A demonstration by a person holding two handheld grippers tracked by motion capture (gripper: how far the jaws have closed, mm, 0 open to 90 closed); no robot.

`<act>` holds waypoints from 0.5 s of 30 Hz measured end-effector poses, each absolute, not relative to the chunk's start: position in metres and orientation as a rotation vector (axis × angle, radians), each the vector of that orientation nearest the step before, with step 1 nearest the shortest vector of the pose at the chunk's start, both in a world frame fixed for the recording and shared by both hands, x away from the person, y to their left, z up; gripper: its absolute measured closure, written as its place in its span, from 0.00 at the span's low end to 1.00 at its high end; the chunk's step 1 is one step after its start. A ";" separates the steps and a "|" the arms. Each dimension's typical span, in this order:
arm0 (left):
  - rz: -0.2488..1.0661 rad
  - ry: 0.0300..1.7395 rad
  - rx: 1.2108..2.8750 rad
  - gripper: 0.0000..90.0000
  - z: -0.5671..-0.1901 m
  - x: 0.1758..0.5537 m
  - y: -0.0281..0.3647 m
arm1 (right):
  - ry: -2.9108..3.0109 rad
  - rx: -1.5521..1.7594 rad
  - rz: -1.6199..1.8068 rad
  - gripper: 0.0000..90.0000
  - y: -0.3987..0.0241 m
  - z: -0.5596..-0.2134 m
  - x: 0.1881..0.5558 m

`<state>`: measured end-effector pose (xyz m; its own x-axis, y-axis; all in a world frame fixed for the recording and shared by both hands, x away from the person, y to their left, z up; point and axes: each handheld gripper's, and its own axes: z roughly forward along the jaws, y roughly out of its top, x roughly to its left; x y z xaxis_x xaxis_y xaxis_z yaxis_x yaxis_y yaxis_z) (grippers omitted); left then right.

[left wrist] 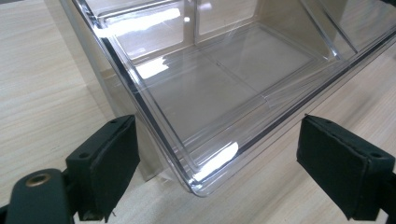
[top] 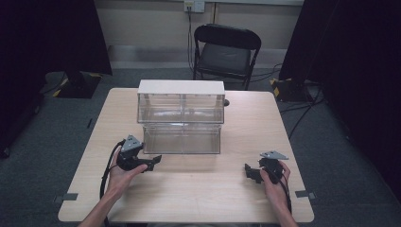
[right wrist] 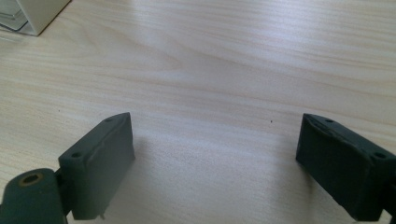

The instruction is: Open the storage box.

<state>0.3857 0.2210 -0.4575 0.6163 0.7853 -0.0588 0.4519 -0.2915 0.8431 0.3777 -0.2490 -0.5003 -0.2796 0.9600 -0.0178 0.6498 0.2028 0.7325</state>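
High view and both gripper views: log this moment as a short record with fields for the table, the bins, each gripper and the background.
table: light wood, bare in front of the bins
bins: clear plastic bin unit, two tiers, white top, looks empty
left gripper: open, at the lower bin's front left corner, not touching
right gripper: open, over bare table, apart from the bins
hands: left hand and right hand each hold a gripper
background: black folding chair behind the table

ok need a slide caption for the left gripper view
Left gripper open, its black padded fingers flanking the near corner of a clear plastic drawer organiser on a light wooden table.
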 end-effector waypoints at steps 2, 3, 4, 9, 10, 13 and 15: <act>0.457 0.989 1.925 0.12 -0.457 0.385 0.220 | 2.006 1.493 0.859 0.12 -0.249 -0.500 0.378; 0.455 0.988 1.924 0.12 -0.457 0.386 0.220 | 2.006 1.493 0.859 0.12 -0.249 -0.500 0.378; 0.455 0.988 1.924 0.11 -0.457 0.386 0.220 | 2.006 1.493 0.859 0.12 -0.249 -0.500 0.378; 0.455 0.989 1.922 0.10 -0.455 0.386 0.220 | 2.006 1.493 0.859 0.12 -0.249 -0.500 0.378; 0.446 0.999 1.905 0.10 -0.454 0.386 0.220 | 2.006 1.493 0.859 0.12 -0.249 -0.500 0.378; 0.450 0.990 1.894 0.10 -0.451 0.387 0.221 | 2.006 1.493 0.858 0.12 -0.249 -0.500 0.378; 0.446 0.994 1.889 0.10 -0.451 0.387 0.220 | 2.006 1.493 0.859 0.12 -0.249 -0.500 0.378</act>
<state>0.3871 0.2204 -0.4506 0.6076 0.7886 -0.0947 0.4530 -0.2461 0.8569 0.3777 -0.2490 -0.5003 -0.2798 0.9599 -0.0178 0.6498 0.2030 0.7325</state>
